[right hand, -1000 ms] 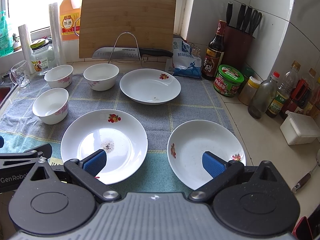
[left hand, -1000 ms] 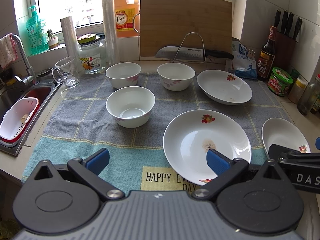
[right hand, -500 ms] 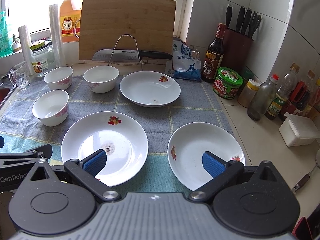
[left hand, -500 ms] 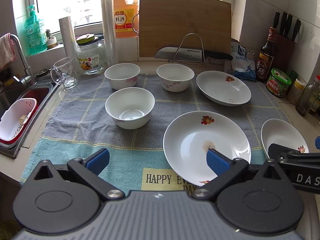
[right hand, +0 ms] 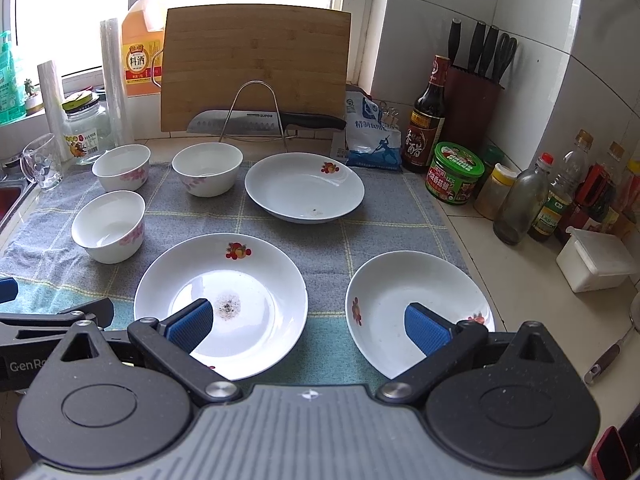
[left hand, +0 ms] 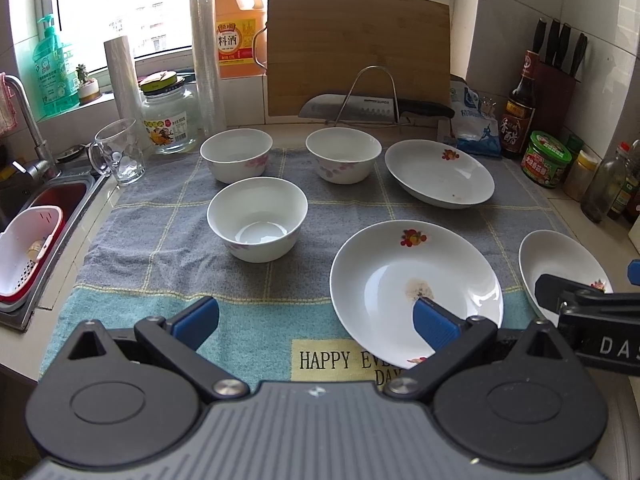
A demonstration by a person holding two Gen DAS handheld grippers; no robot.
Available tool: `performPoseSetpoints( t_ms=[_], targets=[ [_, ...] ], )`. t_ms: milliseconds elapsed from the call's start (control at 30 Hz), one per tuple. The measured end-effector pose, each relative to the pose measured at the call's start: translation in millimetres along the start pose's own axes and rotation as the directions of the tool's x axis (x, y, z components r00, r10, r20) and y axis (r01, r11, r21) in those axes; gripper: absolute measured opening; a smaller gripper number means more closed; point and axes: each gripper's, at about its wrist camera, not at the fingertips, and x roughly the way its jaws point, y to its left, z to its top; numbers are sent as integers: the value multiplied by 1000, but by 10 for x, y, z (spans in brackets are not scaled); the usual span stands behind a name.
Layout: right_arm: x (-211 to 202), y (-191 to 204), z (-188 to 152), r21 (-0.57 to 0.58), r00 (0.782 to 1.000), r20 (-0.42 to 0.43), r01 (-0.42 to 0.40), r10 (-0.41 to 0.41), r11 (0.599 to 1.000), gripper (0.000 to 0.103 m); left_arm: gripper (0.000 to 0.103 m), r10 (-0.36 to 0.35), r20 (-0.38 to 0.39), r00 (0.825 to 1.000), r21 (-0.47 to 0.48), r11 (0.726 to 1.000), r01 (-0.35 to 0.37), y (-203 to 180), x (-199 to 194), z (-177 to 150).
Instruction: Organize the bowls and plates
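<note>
Just crumbs (right hand: 227,305) — near plate's (right hand: 256,256) centre

The towel (left hand: 248,320) at the table's front edge reads "HAPPY EVE… DAY", partly hidden. The orange jug (left hand: 236,24) on the window sill bears "料酒". The knife (right hand: 248,122) at the table's back edge reads "SUPOR". The right gripper (left hand: 600,312) shows "DAS"; the left gripper (right hand: 48,332) shows "GenRo".

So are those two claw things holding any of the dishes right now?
No. The left gripper and right gripper are both open, nothing between their fingers.
</note>
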Motion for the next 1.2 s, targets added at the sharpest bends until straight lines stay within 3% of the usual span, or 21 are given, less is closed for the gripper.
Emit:
performPoseSetpoints(
  t_ms=[267,433,567,800,1200],
  targets=[
    [-74,37,-70,26,999,47,8,-10,1000,103,102,-84,18,996,38,996,83,134,0,18],
    [-134,-8,-170,42,995,74,59,-62,997,103,102,-148,14,989,104,984,145,152,6,18],
    [-236,-151,-273,81,991,101,85,-93,993,103,102,-235,-18,972,145,961,235,112,67,10],
    [-232,-449,-465,96,984,104,132,-142,987,103,102,-305,-40,952,189,933,307,-4,123,-37],
    [252,-989,-792,89,996,30,87,-90,992,103,102,-321,-51,946,196,925,325,-359,339,7]
  ],
)
